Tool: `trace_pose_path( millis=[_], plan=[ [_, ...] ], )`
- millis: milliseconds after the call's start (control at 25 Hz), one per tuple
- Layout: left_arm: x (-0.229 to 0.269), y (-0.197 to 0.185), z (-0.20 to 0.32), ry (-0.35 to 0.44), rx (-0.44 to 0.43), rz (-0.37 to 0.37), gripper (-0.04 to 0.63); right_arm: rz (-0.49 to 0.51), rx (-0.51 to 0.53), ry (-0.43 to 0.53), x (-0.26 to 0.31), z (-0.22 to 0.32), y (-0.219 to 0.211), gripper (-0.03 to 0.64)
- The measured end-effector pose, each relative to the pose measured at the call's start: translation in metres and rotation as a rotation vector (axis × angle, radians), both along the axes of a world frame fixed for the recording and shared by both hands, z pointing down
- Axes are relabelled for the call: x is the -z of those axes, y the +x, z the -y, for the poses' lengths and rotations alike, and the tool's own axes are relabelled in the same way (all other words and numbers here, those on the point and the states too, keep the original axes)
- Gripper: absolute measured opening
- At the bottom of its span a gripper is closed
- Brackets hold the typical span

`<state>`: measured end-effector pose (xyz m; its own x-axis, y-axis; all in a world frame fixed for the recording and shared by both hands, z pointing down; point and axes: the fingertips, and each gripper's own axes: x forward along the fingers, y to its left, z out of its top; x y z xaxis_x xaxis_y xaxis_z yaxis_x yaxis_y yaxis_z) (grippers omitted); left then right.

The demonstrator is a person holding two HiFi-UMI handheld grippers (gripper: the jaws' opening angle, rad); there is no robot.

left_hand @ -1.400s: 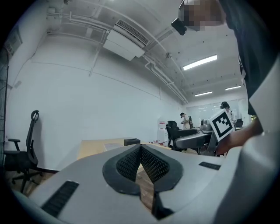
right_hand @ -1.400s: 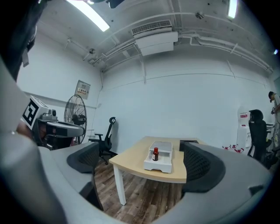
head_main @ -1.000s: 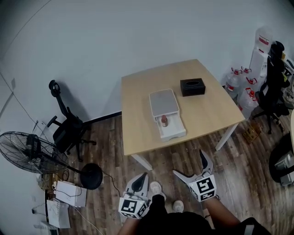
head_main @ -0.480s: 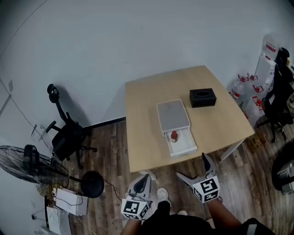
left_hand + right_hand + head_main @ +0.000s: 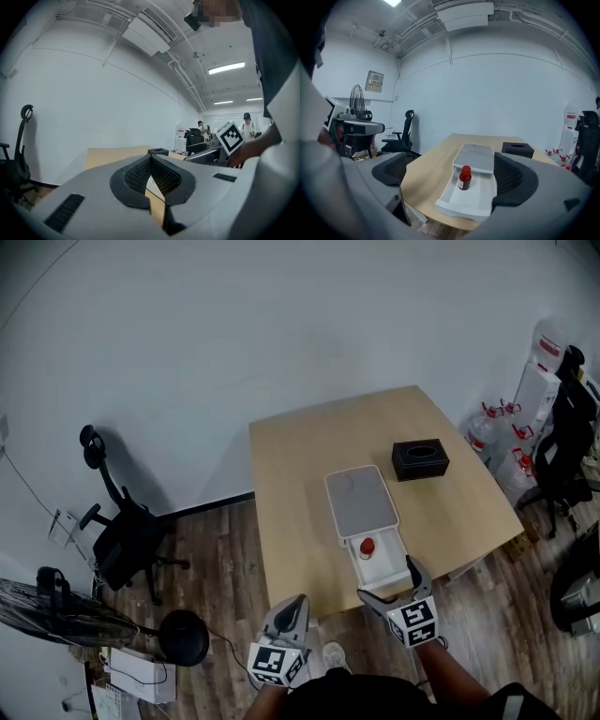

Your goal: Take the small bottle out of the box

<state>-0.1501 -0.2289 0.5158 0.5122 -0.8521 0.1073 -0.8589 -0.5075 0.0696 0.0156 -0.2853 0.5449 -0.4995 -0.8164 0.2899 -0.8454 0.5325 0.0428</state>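
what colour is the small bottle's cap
The cap is red; the right gripper view shows it best.

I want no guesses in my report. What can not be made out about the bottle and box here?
- Label print on the small bottle: too small in head and right gripper views.
- Rear inside of the white box: covered by its own top in both.
- Bottle in left gripper view: hidden behind the left gripper itself.
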Motion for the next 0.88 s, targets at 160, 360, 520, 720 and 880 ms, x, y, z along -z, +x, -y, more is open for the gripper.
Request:
trace_pose_path(
  millis=[160, 360, 520, 720, 880],
  plan=[
    [-0.001, -0.013, 0.028, 0.003, -0.02, -0.006, 0.011, -0.041, -0.024, -0.015, -0.013, 0.03, -0.005, 0.566],
    [-0.006, -0.025, 0.051, -0.009, -0.038, 0.002, 0.012, -0.085, -0.032, -0.09, -0.05, 0.061, -0.005, 0.439],
    [-0.009, -0.032, 0.065, -0.016, -0.032, 0.001, 0.012, -0.17, -0.004, -0.187, -0.085, 0.081, -0.004, 0.418],
    [-0.015, -0.031, 0.08, -0.04, -0.009, -0.002, 0.011, -0.247, 0.059, -0.343, -0.133, 0.097, -0.004, 0.39],
    [-0.016, -0.03, 0.091, -0.046, 0.024, -0.002, 0.011, -0.265, 0.085, -0.394, -0.153, 0.11, -0.002, 0.379]
  ],
)
